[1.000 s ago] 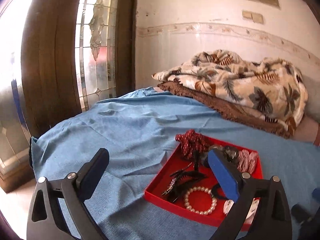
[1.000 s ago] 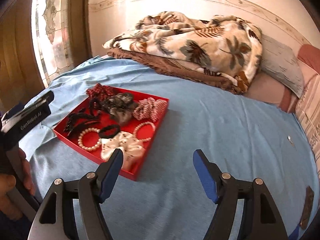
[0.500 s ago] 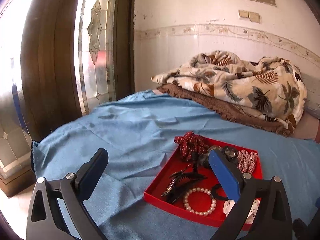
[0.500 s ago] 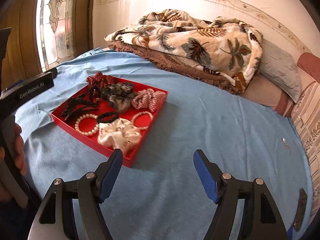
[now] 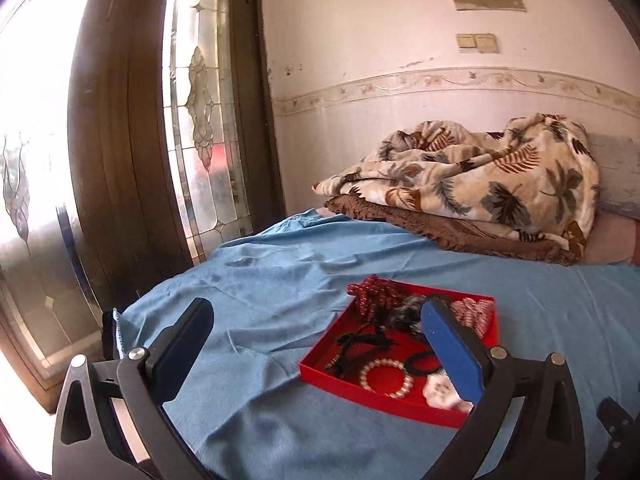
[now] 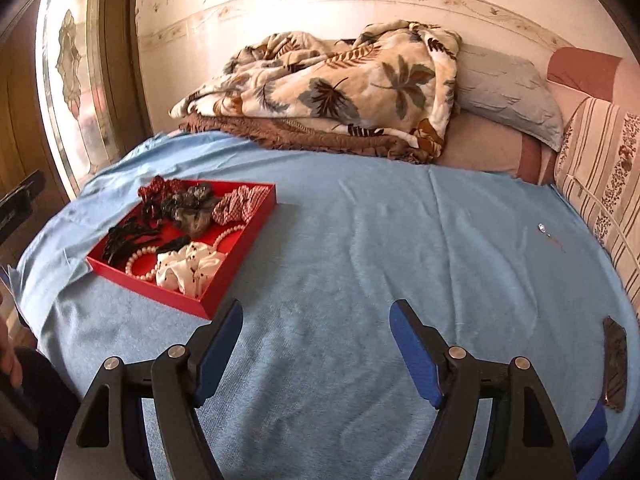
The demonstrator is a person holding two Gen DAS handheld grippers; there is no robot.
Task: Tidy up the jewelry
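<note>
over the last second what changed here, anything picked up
Nothing picked up. Both the left gripper and right gripper drew back and tilted up from the red tray, jaws open and empty. The tray's contents and blue sheet stayed put.

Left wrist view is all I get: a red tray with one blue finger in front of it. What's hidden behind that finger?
Observer: A white scrunchie with dark dots, in the red tray's near corner.
Operator: Anything on the bed to the right of the tray?
Observer: A small shiny pin-like thing lies on the blue sheet, near a striped cushion.
Operator: Is the other gripper holding something?
Observer: No, the right gripper is open and empty.
</note>
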